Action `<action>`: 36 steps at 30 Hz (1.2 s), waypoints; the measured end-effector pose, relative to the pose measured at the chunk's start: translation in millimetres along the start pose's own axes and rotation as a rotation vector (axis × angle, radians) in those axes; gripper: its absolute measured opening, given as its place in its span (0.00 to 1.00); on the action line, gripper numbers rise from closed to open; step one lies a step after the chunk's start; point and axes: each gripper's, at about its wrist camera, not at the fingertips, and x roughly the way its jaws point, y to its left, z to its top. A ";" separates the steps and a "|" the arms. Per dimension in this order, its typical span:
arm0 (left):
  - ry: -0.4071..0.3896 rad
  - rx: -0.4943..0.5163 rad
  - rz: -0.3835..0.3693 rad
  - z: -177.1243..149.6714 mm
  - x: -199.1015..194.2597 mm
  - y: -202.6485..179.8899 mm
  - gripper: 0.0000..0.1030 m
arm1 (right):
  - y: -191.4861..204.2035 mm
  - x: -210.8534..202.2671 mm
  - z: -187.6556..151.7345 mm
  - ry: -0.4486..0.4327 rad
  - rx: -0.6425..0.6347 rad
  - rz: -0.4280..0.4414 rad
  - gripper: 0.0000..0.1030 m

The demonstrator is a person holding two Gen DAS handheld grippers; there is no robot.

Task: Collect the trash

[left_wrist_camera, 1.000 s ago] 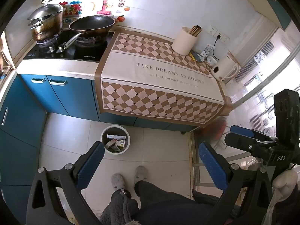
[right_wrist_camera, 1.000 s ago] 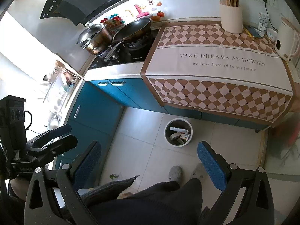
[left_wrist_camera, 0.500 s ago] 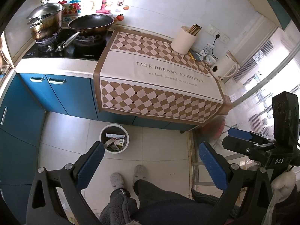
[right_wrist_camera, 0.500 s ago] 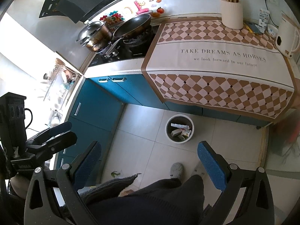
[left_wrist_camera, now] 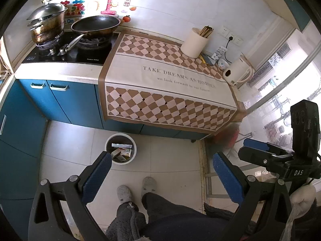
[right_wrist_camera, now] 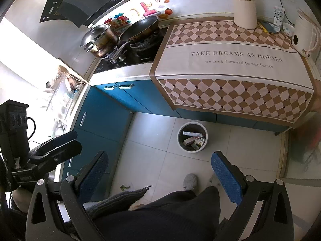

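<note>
Both claws are hanging high above the kitchen floor with their blue-padded jaws spread wide and nothing between them, the left claw [left_wrist_camera: 161, 172] and the right claw [right_wrist_camera: 159, 171] each looking down at a round white trash bin [left_wrist_camera: 121, 148] that is standing on the pale floor tiles [left_wrist_camera: 170, 156] just in front of the blue cabinets [left_wrist_camera: 66, 102]. The bin is holding several small cartons and boxes [right_wrist_camera: 193, 140], while the checked cloth [left_wrist_camera: 170, 84] is covering the tabletop beside the stove, and the person's grey slippers [left_wrist_camera: 124, 193] are standing near the bin
</note>
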 end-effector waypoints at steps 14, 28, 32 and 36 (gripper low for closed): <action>0.000 0.005 -0.003 1.0 -1.6 -1.2 1.00 | -1.2 0.3 -0.4 0.000 0.000 0.001 1.00; 0.018 0.019 -0.015 3.0 -1.7 3.0 1.00 | -0.5 1.2 -2.3 0.000 0.011 -0.001 1.00; 0.023 0.018 -0.024 3.6 -1.3 6.6 1.00 | -1.9 0.7 -1.3 0.002 0.009 -0.001 1.00; 0.018 0.019 -0.027 4.7 -3.4 10.1 1.00 | -1.2 1.5 -5.1 0.000 0.017 -0.007 1.00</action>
